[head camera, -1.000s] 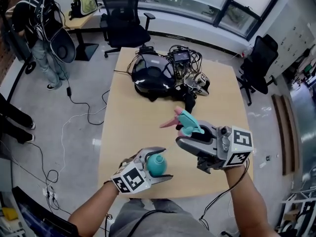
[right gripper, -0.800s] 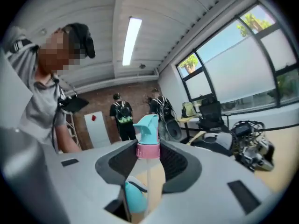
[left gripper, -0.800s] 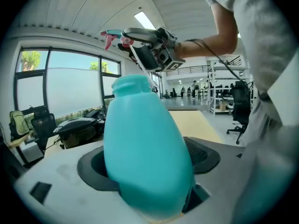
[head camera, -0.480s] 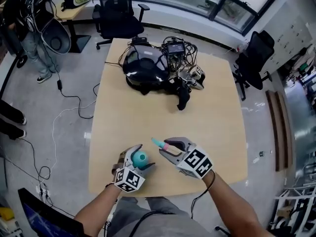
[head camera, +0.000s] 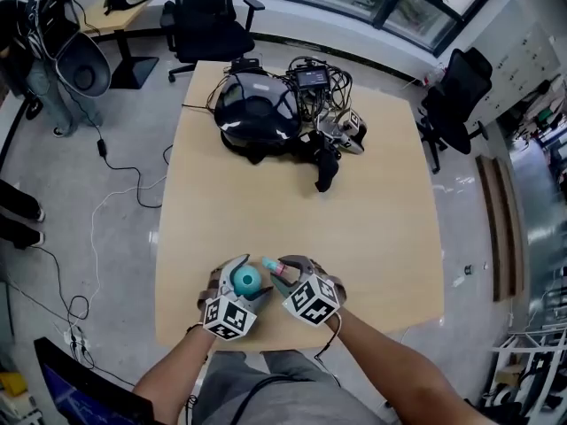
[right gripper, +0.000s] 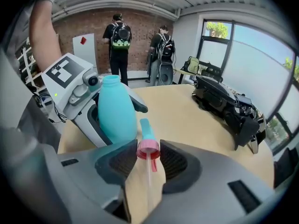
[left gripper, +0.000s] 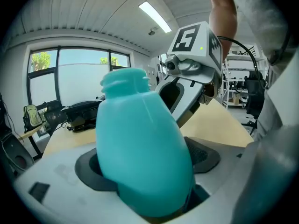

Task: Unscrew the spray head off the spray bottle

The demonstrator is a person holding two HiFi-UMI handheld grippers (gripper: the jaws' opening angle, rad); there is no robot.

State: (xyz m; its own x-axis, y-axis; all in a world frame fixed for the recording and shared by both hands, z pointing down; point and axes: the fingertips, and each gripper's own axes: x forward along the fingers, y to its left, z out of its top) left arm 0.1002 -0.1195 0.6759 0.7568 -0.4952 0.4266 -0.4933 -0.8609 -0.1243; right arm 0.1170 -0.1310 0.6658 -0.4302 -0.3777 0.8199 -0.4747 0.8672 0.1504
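At near edge of tan table (head camera: pixel 372 237): 2 grippers side by side, close to touching. Left gripper (head camera: pixel 248 282): jaws set wide, clamps belly of teal spray bottle (left gripper: pixel 140 143) on both flanks; neck open, tilted up. Right gripper (right gripper: pixel 148 158): jaws narrow, pinches spray head (right gripper: pixel 145 133) by pink collar (right gripper: pixel 148 148); teal nozzle pointing forward, clear dip tube (right gripper: pixel 148 181) running back between jaws. Spray head off bottle, just beside it. At far end of table, black gear and cables (head camera: pixel 266 118).
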